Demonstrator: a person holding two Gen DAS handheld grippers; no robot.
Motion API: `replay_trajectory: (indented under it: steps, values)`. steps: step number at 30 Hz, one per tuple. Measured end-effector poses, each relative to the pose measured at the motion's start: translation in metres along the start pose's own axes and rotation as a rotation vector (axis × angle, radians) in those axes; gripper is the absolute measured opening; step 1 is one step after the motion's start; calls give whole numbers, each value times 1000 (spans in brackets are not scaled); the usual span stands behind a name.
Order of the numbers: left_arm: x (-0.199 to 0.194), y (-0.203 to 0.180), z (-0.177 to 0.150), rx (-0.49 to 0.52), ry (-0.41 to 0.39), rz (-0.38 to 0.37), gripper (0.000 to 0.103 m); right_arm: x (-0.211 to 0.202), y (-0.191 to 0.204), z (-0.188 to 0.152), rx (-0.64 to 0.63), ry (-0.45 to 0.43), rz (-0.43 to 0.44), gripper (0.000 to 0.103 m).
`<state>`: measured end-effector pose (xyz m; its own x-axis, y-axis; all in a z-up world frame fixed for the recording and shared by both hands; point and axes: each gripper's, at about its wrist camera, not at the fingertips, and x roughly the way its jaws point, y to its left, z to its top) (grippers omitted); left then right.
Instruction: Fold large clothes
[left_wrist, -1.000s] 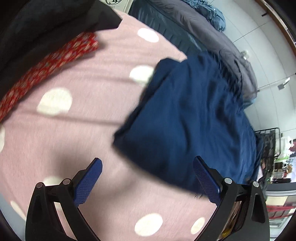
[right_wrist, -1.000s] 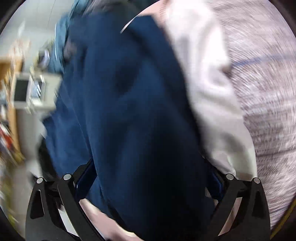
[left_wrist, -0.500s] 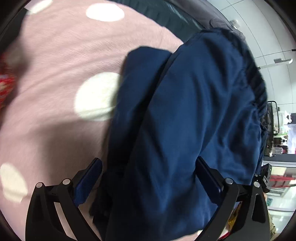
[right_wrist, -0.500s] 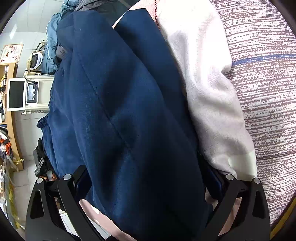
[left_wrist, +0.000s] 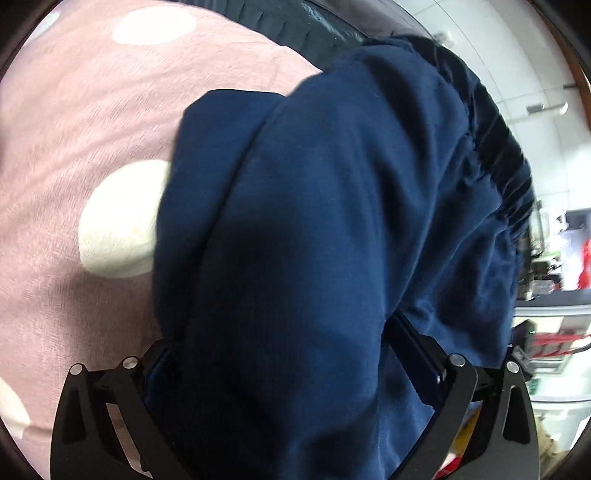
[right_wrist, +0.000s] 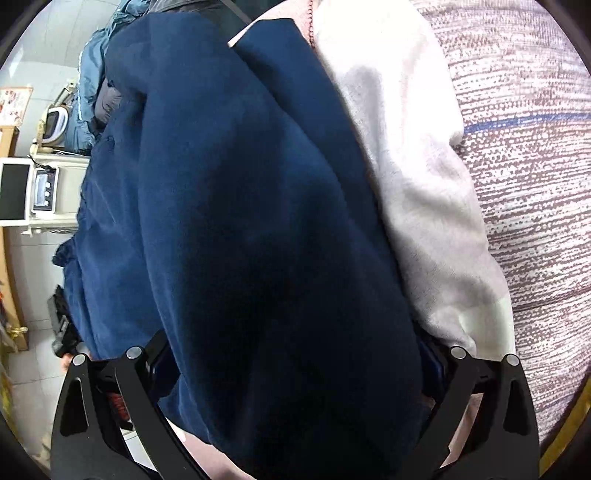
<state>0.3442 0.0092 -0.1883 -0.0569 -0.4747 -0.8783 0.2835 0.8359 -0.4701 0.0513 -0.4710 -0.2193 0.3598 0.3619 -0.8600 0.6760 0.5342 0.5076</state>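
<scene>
The blue garment (left_wrist: 332, 240) fills the left wrist view from centre to 3 o'clock and lies on the pink blanket (left_wrist: 92, 110), seen at 9 o'clock. The left gripper (left_wrist: 295, 363) has its jaws wide, with thick cloth between them; whether it clamps, I cannot tell. The right gripper (right_wrist: 295, 369) looks the same, cloth bunched between jaws, grip unclear. A white cloth (right_wrist: 424, 184) lies at 2 o'clock

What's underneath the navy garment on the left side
Under the navy garment lies a pink blanket with white dots; one dot is half covered by the cloth edge. Whatever lies beneath the garment's middle is hidden.
</scene>
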Motion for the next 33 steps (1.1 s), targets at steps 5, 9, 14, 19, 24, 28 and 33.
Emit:
replay_trajectory:
  steps: [5, 9, 14, 19, 24, 28, 33]
  values:
    - [-17, -5, -8, 7, -17, -9, 64, -7, 20, -8, -34, -49, -41, 65]
    - [-36, -32, -12, 75, -34, 22, 36, -20, 54, -12, -127, -75, -85, 36]
    - [-84, -81, -20, 153, -135, 12, 30, -58, 94, -12, -223, -159, -60, 29]
    - [-137, -129, -54, 252, -216, -26, 28, -119, 130, -38, -338, -252, 41, 26]
    - [-183, -195, -93, 354, -262, -92, 28, -196, 113, -73, -361, -315, 90, 25]
    - [-197, -252, -127, 481, -275, -160, 28, -253, 71, -117, -304, -398, 111, 25]
    - [-184, -350, -173, 659, -226, -263, 28, -342, -5, -178, -197, -527, 58, 24]
